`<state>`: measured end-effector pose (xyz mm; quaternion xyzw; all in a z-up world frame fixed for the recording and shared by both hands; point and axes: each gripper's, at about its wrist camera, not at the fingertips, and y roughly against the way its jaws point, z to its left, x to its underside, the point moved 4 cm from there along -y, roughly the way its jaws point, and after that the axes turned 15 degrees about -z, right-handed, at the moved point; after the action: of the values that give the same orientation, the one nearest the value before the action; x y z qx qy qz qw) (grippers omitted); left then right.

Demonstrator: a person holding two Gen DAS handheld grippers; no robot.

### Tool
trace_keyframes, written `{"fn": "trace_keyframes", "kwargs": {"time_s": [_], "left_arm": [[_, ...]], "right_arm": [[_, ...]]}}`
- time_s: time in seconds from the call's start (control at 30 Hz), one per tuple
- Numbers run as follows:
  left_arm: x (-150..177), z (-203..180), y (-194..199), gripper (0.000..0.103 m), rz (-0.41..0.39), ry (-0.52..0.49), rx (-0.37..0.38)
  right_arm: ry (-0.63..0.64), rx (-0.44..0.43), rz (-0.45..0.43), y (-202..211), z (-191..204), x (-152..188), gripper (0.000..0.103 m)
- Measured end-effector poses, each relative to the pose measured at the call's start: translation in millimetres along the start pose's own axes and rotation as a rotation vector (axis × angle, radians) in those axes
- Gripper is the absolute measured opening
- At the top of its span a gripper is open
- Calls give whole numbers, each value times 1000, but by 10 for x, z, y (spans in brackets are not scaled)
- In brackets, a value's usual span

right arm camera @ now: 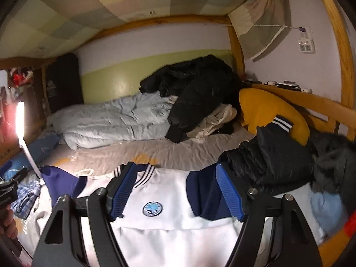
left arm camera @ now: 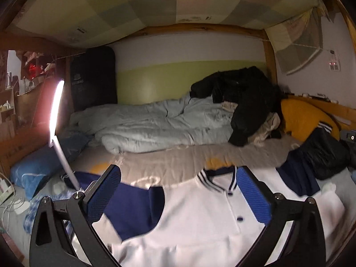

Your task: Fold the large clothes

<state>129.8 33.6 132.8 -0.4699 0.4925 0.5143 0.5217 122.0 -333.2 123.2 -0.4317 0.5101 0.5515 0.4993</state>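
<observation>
Bunk bed, lamp (left arm camera: 55, 109) lit at the left side. The shirt (left arm camera: 200, 222), white with navy sleeves and a striped collar, lies face up and spread on the grey sheet (left arm camera: 178, 158) at the near edge of the bed, buttons and chest badge (right arm camera: 152, 208) showing. Left gripper (left arm camera: 178, 191) hangs above the collar area, jaws wide, nothing between them. Right gripper (right arm camera: 175, 191) hangs over the shirt's right shoulder, jaws parted, also empty; cloth is visible below the pads, not pinched. Judgement: laying-out looks done, and the first fold is not yet started; both sleeves lie out to the sides. Next move likely calls for each gripper to drop to a sleeve or shoulder edge, close on a single layer, and carry it across the chest. Risk: the black jacket (right arm camera: 267, 155) lies on or against the right sleeve (right arm camera: 200, 191), so it may drag or get caught. Quilt (left arm camera: 155, 124) and dark coat (left arm camera: 244, 98) lie well behind, clear of the work.
</observation>
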Motion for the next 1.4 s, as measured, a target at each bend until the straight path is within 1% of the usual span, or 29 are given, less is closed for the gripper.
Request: {"fn": "trace_keyframes", "kwargs": {"time_s": [0.07,0.13,0.23,0.27,0.3,0.33,0.4,0.43,0.5,0.57,0.63,0.77,0.8,0.87,0.9,0.97,1.03,1.13,1.17,1.2,1.23,1.3,1.33,1.4], "left_arm": [[31,11,-143,103,4,32,15],[145,27,-253,103,16,53,36],[421,17,-470,103,70,41,57],[508,8,-563,103,92,28,64],[578,8,-676,103,112,20,67],[634,19,-773,103,125,19,62],[739,55,-994,103,157,28,46],[794,72,-1075,103,174,32,40],[884,108,-1185,103,193,41,31],[947,107,-1268,103,205,38,33],[1040,101,-1314,103,219,22,29],[1249,140,-1344,103,270,9,27],[1287,151,-1342,103,281,9,27],[1332,152,-1322,103,289,7,29],[1335,153,-1308,103,287,5,28],[1302,150,-1271,103,274,1,28],[1244,135,-1221,103,253,2,31],[1146,119,-1136,103,227,19,42],[1118,111,-1106,103,219,24,49],[1093,103,-1081,103,213,26,52],[1071,92,-1051,103,206,26,55],[1041,67,-1003,103,198,24,65],[1029,55,-984,103,196,17,71],[999,30,-935,103,178,-8,69]], "right_arm": [[-19,-43,8,-173,2,-74,71],[-24,-42,24,-356,-49,-59,71],[-44,-57,74,-725,-252,117,70],[-57,-48,88,-805,-334,192,69],[-73,-31,113,-916,-436,297,65],[-93,-15,158,-1077,-560,425,59],[-125,-3,227,-1355,-774,628,51],[-139,8,260,-1471,-854,708,44],[-185,52,331,-1719,-1058,905,38],[-226,71,363,-1884,-1203,1028,38],[-236,98,387,-2002,-1288,1124,38],[-198,155,449,-2210,-1371,1336,38],[-179,174,459,-2259,-1394,1382,36],[-170,193,471,-2314,-1454,1428,20],[-179,201,470,-2318,-1489,1445,5],[-220,183,445,-2284,-1510,1428,3],[-239,143,385,-2213,-1457,1329,3],[-162,41,273,-2028,-1198,1078,3],[-127,-3,243,-1951,-1059,1002,3],[-112,-36,232,-1899,-959,964,3],[-105,-86,238,-1831,-826,937,3],[-105,-152,273,-1752,-618,962,3],[-99,-177,302,-1707,-510,1013,3],[-74,-252,397,-1613,-244,1222,3]]}}
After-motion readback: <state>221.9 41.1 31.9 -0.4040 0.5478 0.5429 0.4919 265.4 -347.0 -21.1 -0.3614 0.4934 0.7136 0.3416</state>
